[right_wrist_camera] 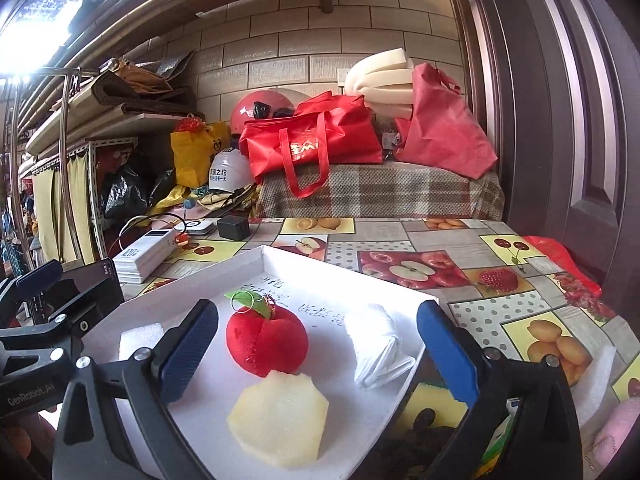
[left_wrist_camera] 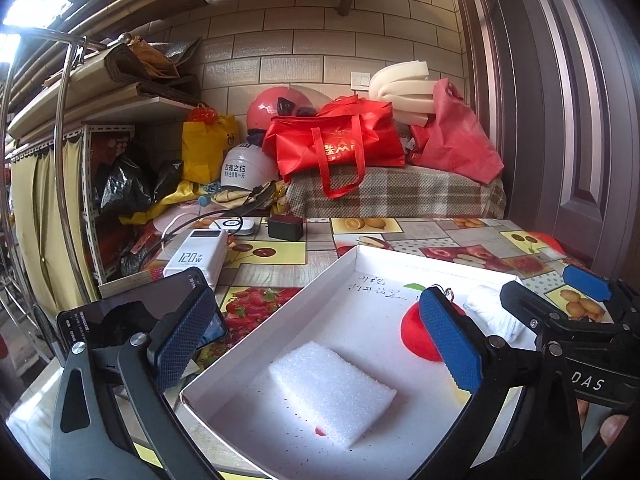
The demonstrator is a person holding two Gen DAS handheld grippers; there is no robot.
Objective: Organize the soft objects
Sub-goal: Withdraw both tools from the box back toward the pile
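Observation:
A white shallow box (left_wrist_camera: 320,280) (right_wrist_camera: 280,254) lies on the fruit-print table. In it lie a white foam block (left_wrist_camera: 332,392) (right_wrist_camera: 138,336), a red plush apple (right_wrist_camera: 267,340) (left_wrist_camera: 414,334) with a green leaf, a folded white cloth (right_wrist_camera: 378,350) (left_wrist_camera: 494,312) and a pale yellow foam piece (right_wrist_camera: 278,420). My left gripper (left_wrist_camera: 316,342) is open and empty, above the foam block. My right gripper (right_wrist_camera: 316,354) is open and empty, over the apple and the yellow foam piece; it also shows in the left wrist view (left_wrist_camera: 560,300).
A white power bank (left_wrist_camera: 198,256) (right_wrist_camera: 144,254), a black charger (left_wrist_camera: 285,227) (right_wrist_camera: 234,227) and a dark phone (left_wrist_camera: 136,308) lie left of the box. Red bags (left_wrist_camera: 340,140), helmets (left_wrist_camera: 244,168) and foam (left_wrist_camera: 400,88) sit on a plaid-covered surface behind. A door (left_wrist_camera: 580,120) stands right.

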